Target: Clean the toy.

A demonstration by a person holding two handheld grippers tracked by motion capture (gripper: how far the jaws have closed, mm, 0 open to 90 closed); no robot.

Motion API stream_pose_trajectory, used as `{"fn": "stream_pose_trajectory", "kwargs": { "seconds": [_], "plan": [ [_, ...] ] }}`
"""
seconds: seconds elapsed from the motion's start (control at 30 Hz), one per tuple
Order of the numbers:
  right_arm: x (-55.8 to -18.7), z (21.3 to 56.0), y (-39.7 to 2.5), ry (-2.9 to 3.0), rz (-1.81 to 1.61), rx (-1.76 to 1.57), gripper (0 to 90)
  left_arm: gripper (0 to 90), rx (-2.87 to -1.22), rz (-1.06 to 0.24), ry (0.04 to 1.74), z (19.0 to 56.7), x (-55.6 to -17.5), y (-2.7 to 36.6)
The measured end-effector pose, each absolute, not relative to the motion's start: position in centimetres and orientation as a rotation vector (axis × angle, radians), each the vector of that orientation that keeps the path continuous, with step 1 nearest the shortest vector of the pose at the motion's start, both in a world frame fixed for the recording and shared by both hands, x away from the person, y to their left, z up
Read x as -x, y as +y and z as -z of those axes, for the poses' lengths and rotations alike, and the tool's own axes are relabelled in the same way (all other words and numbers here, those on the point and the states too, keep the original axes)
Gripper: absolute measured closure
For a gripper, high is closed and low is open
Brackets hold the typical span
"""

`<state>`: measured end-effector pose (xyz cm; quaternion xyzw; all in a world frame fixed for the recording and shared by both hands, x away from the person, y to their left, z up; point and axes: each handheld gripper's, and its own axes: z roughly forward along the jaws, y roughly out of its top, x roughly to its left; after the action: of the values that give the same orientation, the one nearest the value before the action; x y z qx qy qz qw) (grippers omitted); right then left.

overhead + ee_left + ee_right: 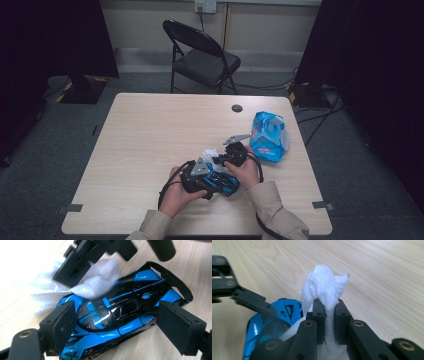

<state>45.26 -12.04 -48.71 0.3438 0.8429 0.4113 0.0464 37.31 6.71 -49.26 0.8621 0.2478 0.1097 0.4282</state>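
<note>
The toy car [117, 315], blue and black, lies on the table [145, 135] near its front edge, between the person's two hands. The left gripper [115, 327] straddles the car: one padded jaw stands at each side of the body. In the left gripper view the left-hand pad touches the car's flank, while the right-hand pad stands just beside the rear; whether it presses the car cannot be told.

The right gripper [329, 315] has its jaws narrow, clamped on a white wipe [324, 287]. The wipe bunches up above the fingertips and hangs below them. In the left gripper view the wipe [97, 282] rests on the front part of the car's roof.

In the high view the left gripper [200, 175] and the right gripper [232, 155] sit close together over the car [222, 182]. A blue wipe pack [269, 136] lies on the table, to the right of the hands, its lid open.
</note>
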Motion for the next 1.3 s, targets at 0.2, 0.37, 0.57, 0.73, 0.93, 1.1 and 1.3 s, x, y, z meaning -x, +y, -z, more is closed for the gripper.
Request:
{"fn": "stream_pose_trajectory", "kwargs": {
  "seconds": [0.2,0.37,0.57,0.73,0.93,1.1,1.3],
  "plan": [
    [-44.4,47.3,-14.0,2.537,-1.288,-1.022,83.0,15.9,-2.163,-0.273,0.631,49.1,-37.3,6.5],
    [-43.3,46.7,-16.0,2.502,-1.313,-1.034,83.0,15.9,-2.169,-0.272,0.633,49.1,-37.3,6.4],
    [-42.2,46.3,-18.2,2.477,-1.306,-1.051,82.9,15.9,-2.171,-0.269,0.635,49.0,-37.4,6.4],
    [-41.4,46.6,-19.6,2.469,-1.301,-1.075,82.9,15.9,-2.180,-0.272,0.625,49.0,-37.4,6.4],
    [-40.8,48.3,-20.5,2.478,-1.285,-1.108,82.8,15.9,-2.171,-0.272,0.627,49.1,-37.3,6.4],
    [-40.5,49.4,-20.2,2.514,-1.265,-1.107,82.8,15.8,-2.176,-0.278,0.624,49.1,-37.3,6.4],
    [-40.4,50.3,-19.5,2.547,-1.260,-1.097,82.8,15.6,-2.182,-0.280,0.622,49.0,-37.3,6.3]
  ]
}}
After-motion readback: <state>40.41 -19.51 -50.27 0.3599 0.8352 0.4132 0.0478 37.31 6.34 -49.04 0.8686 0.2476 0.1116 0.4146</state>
